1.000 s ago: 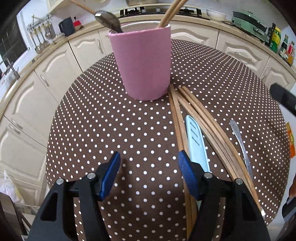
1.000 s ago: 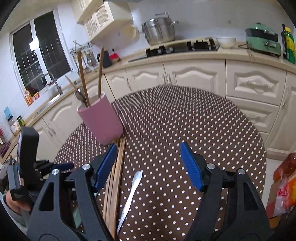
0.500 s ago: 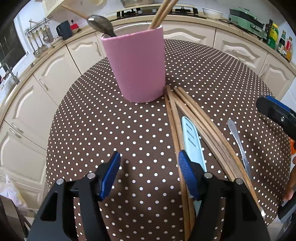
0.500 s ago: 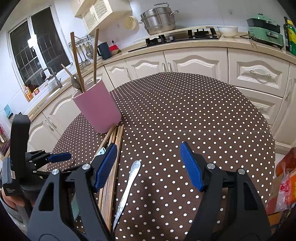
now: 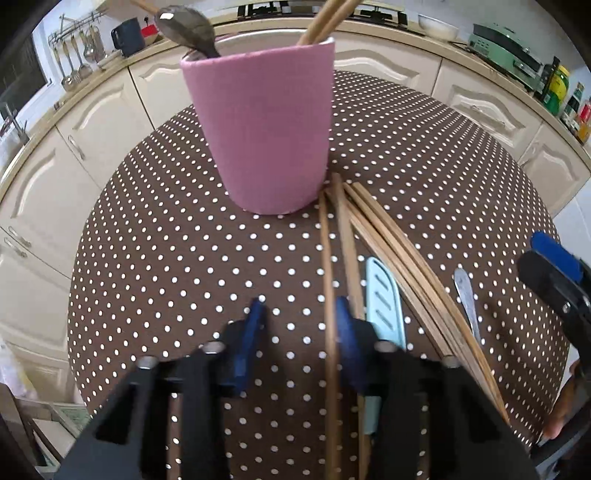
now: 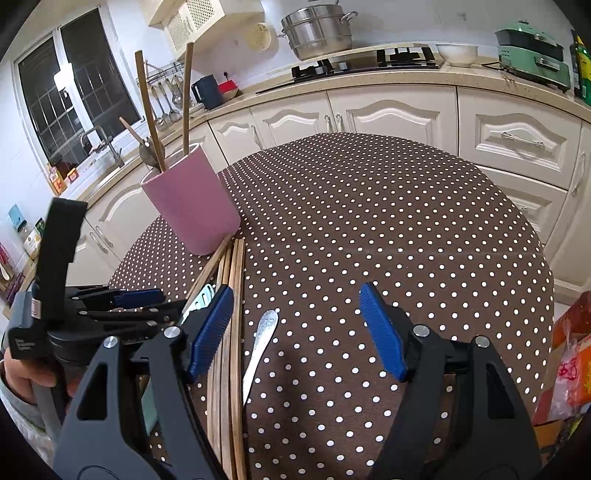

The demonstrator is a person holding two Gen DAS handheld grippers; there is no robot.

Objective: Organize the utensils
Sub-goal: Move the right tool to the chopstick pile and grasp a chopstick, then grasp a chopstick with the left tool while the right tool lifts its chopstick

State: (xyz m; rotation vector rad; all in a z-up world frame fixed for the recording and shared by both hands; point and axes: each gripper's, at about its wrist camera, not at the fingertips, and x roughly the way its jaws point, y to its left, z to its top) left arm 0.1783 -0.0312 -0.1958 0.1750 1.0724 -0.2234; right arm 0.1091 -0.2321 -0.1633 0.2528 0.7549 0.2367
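1. Wooden chopsticks (image 5: 373, 236) lie fanned on my dotted tablecloth (image 5: 166, 258), their far ends just beside the foot of the pink cup (image 5: 266, 129). Two more chopsticks and a spoon (image 5: 184, 26) already stand in that cup.
2. My left gripper (image 5: 299, 314) is closing its jaws, now narrow. One chopstick (image 5: 328, 295) runs between them, close against the right-hand pad; I cannot tell whether the pads press on it yet.
3. My right gripper (image 6: 295, 325) hangs wide above the cloth, holding nothing.
4. A pale blue utensil (image 5: 384, 306) and a metal handle (image 5: 467, 299) lie among and beside the sticks, awaiting their turn.
5. Risk, as I judge it: the stick sits off-centre between the jaws, so the squeeze may roll it out or pinch it askew — then it would swing on lifting and knock the cup or scatter its neighbours.
6. Another risk: the neighbouring stick passes just by my right pad and could be dragged along.
7. Writing: a white label on the left tool's body in the right wrist view — too small to read. Bottles on the counter carry labels, also illegible.
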